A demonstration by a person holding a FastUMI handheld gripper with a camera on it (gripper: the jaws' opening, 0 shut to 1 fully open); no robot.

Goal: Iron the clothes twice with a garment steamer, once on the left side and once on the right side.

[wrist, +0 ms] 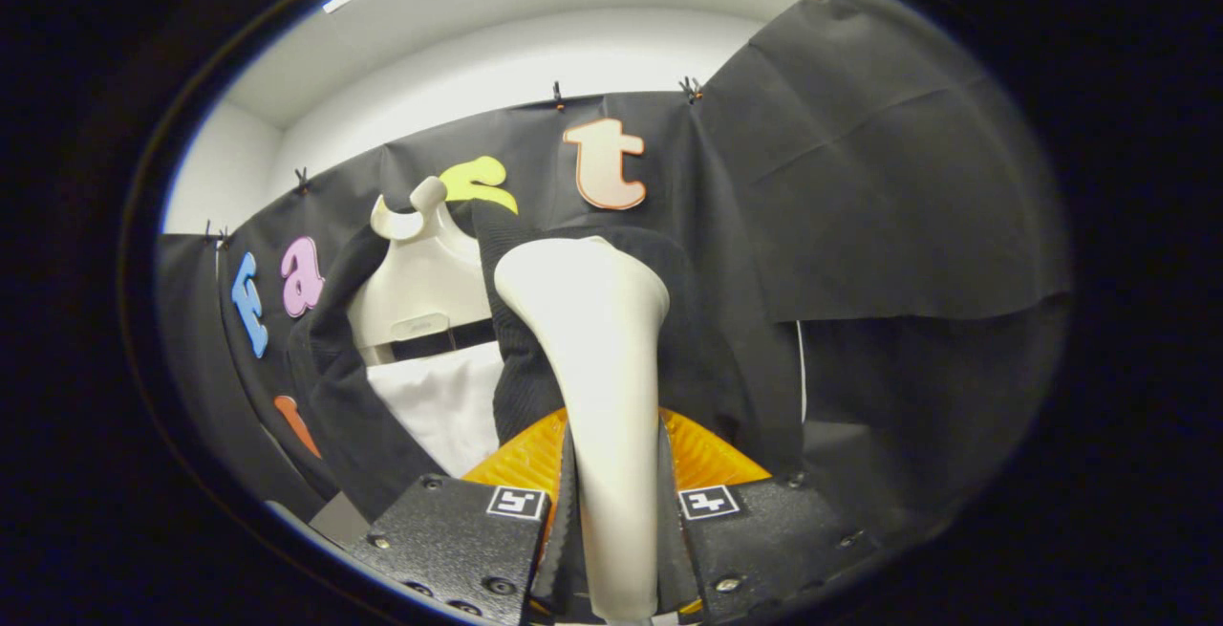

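Two fingers (571, 502) of the gripper (616, 521) press from either side on the steamer (597, 358), clenched around its pale handle, which rises upright between them and widens into a broad head at the top. Each finger carries a small square black-and-white marker on its upper face; these are coded patterns, not readable words. The head sits against the dark jacket (535, 339), on the jacket panel just beside the open front. That jacket hangs on a pale mannequin (420, 282), whose short neck knob and curved shoulder piece stand above the collar. A small mark on the mannequin's chest plate is too small to read. Below the plate runs a dark strap (444, 339), and under it a white shirt (444, 406) shows in the gap between the jacket's two front edges. Beyond the mannequin hangs the booth's black cloth wall (860, 177), pinned along its top edge by small clips (690, 88), with a plain white wall and ceiling above.
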